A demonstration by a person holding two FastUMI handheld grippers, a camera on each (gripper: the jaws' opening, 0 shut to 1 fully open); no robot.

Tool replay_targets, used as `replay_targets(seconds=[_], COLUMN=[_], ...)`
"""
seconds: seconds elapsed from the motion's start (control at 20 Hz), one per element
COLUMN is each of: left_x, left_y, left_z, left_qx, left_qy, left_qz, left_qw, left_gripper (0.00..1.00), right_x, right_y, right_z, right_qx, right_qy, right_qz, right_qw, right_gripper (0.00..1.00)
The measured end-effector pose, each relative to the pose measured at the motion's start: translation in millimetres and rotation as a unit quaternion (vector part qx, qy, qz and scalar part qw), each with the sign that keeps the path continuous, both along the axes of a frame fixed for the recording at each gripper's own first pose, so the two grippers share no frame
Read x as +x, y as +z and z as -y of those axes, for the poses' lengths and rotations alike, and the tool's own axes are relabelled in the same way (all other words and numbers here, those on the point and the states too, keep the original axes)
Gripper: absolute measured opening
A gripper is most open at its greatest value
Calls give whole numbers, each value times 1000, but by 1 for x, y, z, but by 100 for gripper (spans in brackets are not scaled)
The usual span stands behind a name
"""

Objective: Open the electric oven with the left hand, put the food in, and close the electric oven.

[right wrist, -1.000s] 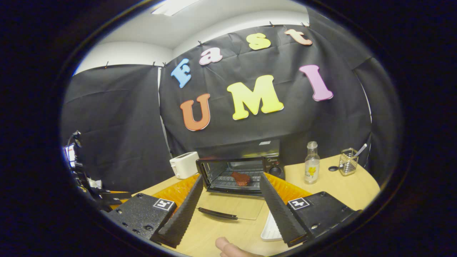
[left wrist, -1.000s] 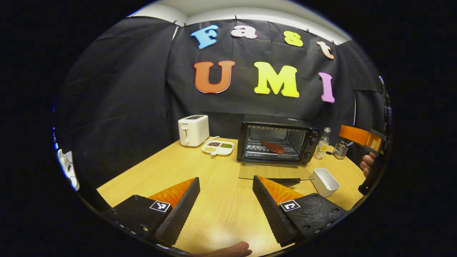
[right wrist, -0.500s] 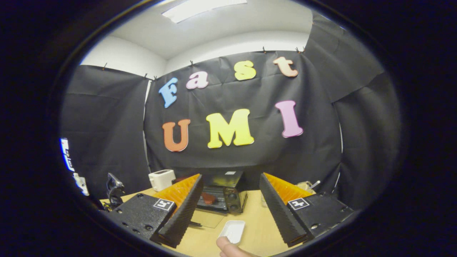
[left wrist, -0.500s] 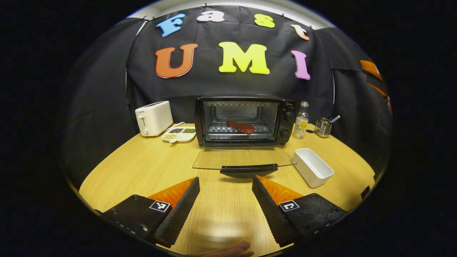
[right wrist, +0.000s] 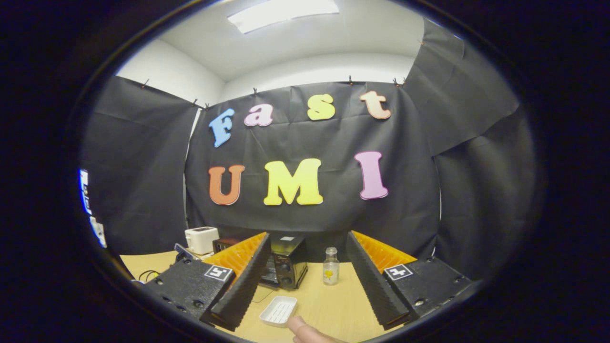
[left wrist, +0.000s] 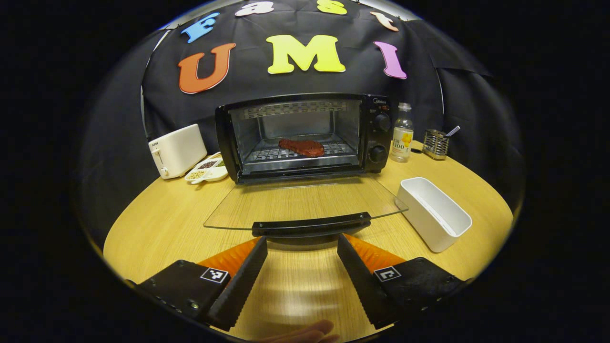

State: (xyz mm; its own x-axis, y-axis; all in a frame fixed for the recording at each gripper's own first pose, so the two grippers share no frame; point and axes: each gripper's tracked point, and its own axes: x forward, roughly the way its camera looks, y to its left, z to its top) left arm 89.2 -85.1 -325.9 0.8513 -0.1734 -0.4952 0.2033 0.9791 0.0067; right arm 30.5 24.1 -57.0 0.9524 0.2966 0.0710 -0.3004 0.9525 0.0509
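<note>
the left gripper [left wrist: 301, 244] is held wide and empty before the door handle [left wrist: 310, 225], ready for the oven [left wrist: 376, 133] to be closed on the food [left wrist: 301, 147].

Right gripper finger [right wrist: 243, 267] hides most of oven [right wrist: 286, 264].

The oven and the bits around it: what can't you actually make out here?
- Oven, right gripper view: the right claw hides its front; food unseen there.
- Divided dish, left gripper view: contents too small to name.
- Metal holder, left gripper view: the utensil inside is too small to identify.
</note>
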Motion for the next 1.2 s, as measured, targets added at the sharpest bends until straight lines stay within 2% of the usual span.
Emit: replay_targets(seconds=[0.05,0.1,0.3,0.35,0.45,0.5,0.95,1.0,1.2], left_x=[3,0,3,2,2,3,4,4,5], left_y=[-3,-5,-9,-10,-9,-10,0,0,10], left_z=[0,5,6,6,5,5,4,4,4], left_qx=[-1,-12,-10,-11,-10,-8,-14,-14,-16], left_qy=[3,-6,-6,-6,-6,-7,-4,-4,-3], left_qz=[-4,-12,-18,-21,-22,-24,-42,-43,-35], left_qw=[1000,1000,1000,1000,1000,1000,999,999,999], left_gripper=[95,95,100,96,97,96,97,97,97], right_x=[1,4,9,9,9,10,6,6,3], right_y=[0,0,3,2,-2,-4,1,1,2], right_z=[0,-2,-23,-29,-40,-42,-38,-38,-39], right_qx=[5,10,12,13,17,17,2,0,-2], right_qy=[2,5,28,34,44,47,32,32,32], right_qz=[0,0,-2,-7,-15,-18,-12,-11,-10], right_qw=[1000,1000,1000,999,999,999,999,999,999], right_gripper=[100,96,96,100,100,96,100,96,96])
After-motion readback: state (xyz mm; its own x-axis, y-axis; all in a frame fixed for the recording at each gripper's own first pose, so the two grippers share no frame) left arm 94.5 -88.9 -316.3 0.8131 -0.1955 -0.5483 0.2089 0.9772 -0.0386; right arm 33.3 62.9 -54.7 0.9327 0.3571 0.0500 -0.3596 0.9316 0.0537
